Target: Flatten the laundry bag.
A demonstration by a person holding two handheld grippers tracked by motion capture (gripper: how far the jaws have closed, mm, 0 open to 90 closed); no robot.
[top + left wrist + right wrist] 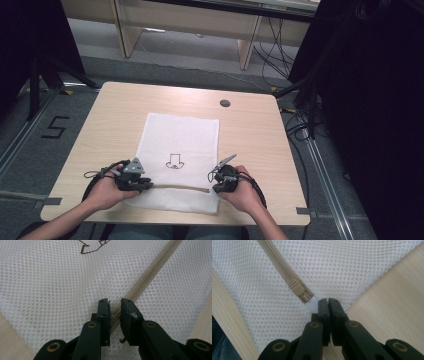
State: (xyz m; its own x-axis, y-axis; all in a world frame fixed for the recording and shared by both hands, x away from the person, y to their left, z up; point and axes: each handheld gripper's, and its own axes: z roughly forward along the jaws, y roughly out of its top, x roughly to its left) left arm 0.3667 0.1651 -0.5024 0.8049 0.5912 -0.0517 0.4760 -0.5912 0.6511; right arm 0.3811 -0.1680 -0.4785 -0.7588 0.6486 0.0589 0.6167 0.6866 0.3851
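Observation:
A white mesh bag (180, 135) lies flat on the wooden table (250, 135), with a tan zipper (175, 186) running across its near end. My left gripper (145, 184) sits at the zipper's left end. In the left gripper view its jaws (115, 302) stand narrow, pinching puckered mesh (50, 285) right at the zipper (150, 275). My right gripper (216, 187) is at the zipper's right end. In the right gripper view it (328, 301) is shut on the white pull tab (313, 303) that hangs from the tan slider (297, 287).
A small brown embroidered figure (174, 161) marks the middle of the bag. A round dark cap (225, 103) sits in the tabletop near the far edge. Bare wood (387, 290) lies to the right of the bag. Cables and dark stands flank the table.

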